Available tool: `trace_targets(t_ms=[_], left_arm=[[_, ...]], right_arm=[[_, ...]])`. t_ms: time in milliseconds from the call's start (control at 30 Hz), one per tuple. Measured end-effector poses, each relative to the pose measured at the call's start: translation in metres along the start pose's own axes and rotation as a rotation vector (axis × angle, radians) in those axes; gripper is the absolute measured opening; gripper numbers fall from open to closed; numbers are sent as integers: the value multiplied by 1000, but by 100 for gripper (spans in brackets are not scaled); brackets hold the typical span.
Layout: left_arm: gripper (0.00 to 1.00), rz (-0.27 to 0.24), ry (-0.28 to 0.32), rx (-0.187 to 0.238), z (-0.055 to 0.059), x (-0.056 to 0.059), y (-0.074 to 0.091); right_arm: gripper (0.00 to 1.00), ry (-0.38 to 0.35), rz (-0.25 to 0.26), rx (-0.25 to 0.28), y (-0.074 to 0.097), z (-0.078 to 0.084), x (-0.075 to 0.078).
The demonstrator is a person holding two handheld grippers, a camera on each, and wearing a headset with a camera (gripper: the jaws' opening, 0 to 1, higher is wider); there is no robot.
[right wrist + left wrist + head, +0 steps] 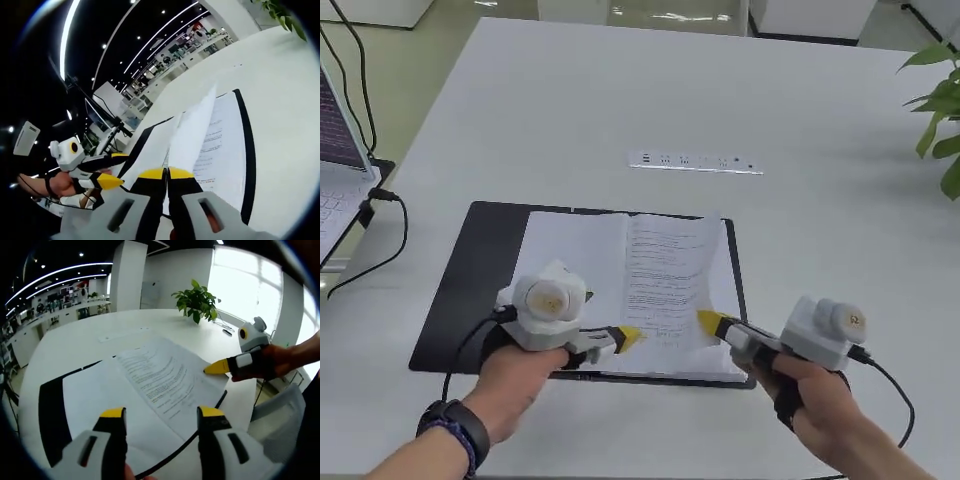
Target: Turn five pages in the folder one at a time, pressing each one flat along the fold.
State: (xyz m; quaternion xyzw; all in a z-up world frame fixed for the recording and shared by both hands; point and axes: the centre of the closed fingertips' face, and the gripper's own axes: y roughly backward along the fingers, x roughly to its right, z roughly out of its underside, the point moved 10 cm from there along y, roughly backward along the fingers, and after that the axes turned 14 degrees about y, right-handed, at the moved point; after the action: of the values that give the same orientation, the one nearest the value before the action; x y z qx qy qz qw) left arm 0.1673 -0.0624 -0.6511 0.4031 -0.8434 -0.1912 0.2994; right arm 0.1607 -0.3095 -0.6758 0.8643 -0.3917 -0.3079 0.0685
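In the folder (470, 290), right tool (706, 321) pinches page (665, 268).

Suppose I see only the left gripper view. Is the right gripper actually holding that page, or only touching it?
Observer: Holding it. In the right gripper view, the right gripper is shut on the edge of the page, which stands raised off the folder.
Operator: Is anything lying left of the folder?
Observer: Yes. The head view has a laptop at the left edge of the table.
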Motion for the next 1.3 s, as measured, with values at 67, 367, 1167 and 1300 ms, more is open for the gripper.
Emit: trace_targets(t_ms=[67, 367, 1167, 1300], left_arm=[[56, -10, 15, 18, 0, -4, 10], [57, -59, 26, 40, 4, -29, 42], [61, -129, 107, 97, 22, -66, 101], [61, -135, 112, 98, 26, -70, 107]], right_arm=[[0, 6, -2, 5, -2, 0, -7], [0, 9, -22, 16, -15, 1, -25], [0, 61, -123, -11, -75, -13, -77], [0, 60, -138, -24, -87, -14, -85]])
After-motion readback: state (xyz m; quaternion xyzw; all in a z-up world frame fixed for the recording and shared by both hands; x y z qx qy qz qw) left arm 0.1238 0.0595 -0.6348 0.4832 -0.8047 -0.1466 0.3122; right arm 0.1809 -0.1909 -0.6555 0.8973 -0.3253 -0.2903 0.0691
